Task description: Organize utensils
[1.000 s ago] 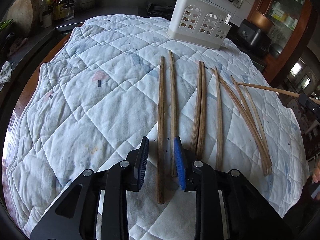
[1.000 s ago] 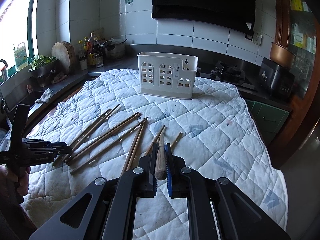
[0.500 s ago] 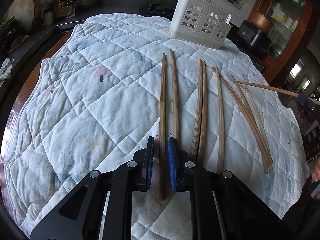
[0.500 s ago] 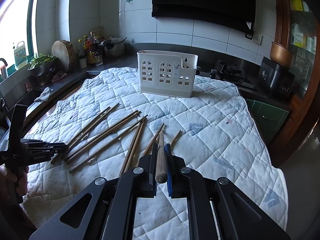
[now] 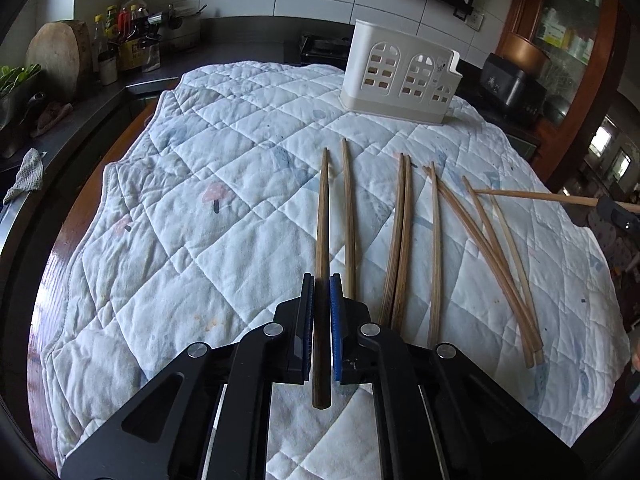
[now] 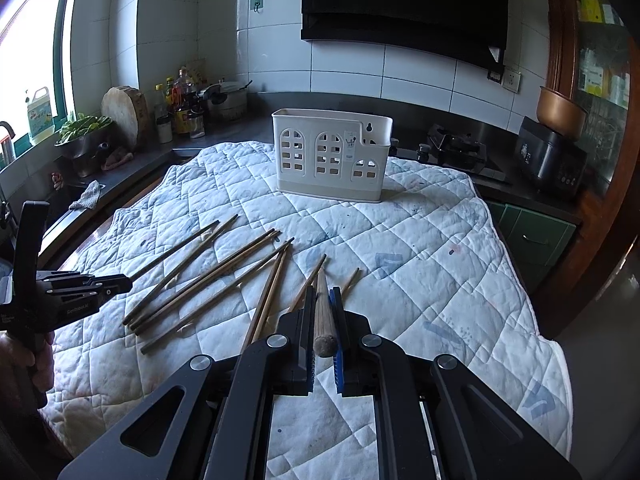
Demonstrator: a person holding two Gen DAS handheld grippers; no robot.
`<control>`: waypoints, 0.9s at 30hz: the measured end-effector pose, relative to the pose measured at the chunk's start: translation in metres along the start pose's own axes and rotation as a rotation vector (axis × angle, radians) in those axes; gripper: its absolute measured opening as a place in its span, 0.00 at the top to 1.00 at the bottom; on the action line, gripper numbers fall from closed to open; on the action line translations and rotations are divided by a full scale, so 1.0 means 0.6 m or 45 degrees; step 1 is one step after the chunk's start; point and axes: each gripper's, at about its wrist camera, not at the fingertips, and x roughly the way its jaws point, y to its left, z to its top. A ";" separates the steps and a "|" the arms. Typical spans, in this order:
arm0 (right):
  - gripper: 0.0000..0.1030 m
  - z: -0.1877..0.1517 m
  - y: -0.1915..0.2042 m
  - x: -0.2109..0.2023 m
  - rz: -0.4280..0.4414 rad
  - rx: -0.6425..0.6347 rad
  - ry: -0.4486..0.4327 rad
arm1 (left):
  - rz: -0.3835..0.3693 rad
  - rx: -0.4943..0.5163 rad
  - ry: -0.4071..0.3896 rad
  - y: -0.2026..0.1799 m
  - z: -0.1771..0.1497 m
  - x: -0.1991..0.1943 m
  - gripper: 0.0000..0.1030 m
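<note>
Your left gripper (image 5: 321, 280) is clenched on a dark brown wooden chopstick (image 5: 322, 216), whose tip points ahead toward the white perforated plastic utensil caddy (image 5: 400, 74) standing far ahead and slightly right on the white quilted cloth (image 5: 200, 208). Just right of its fingers lie the loose wooden chopsticks (image 5: 402, 236). Your right gripper (image 6: 323, 294) grasps a second, lighter wooden chopstick (image 6: 323, 312); the caddy (image 6: 332, 156) stands straight ahead of it.

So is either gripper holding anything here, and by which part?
Both are. The left gripper is shut on a dark chopstick near its thick end. The right gripper is shut on a lighter chopstick, also near its thick end.
</note>
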 end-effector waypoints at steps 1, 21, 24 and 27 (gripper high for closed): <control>0.93 0.003 0.002 -0.002 -0.002 -0.002 -0.002 | -0.003 0.004 -0.025 0.000 0.004 -0.007 0.94; 0.93 0.104 -0.025 -0.003 0.028 0.003 -0.037 | -0.105 0.120 -0.163 -0.029 0.124 -0.044 0.94; 0.93 0.143 -0.043 0.002 0.034 0.004 -0.026 | -0.113 0.118 -0.125 -0.031 0.157 -0.040 0.94; 0.93 0.190 -0.062 0.005 0.045 0.009 -0.027 | -0.128 0.140 -0.112 -0.038 0.193 -0.042 0.94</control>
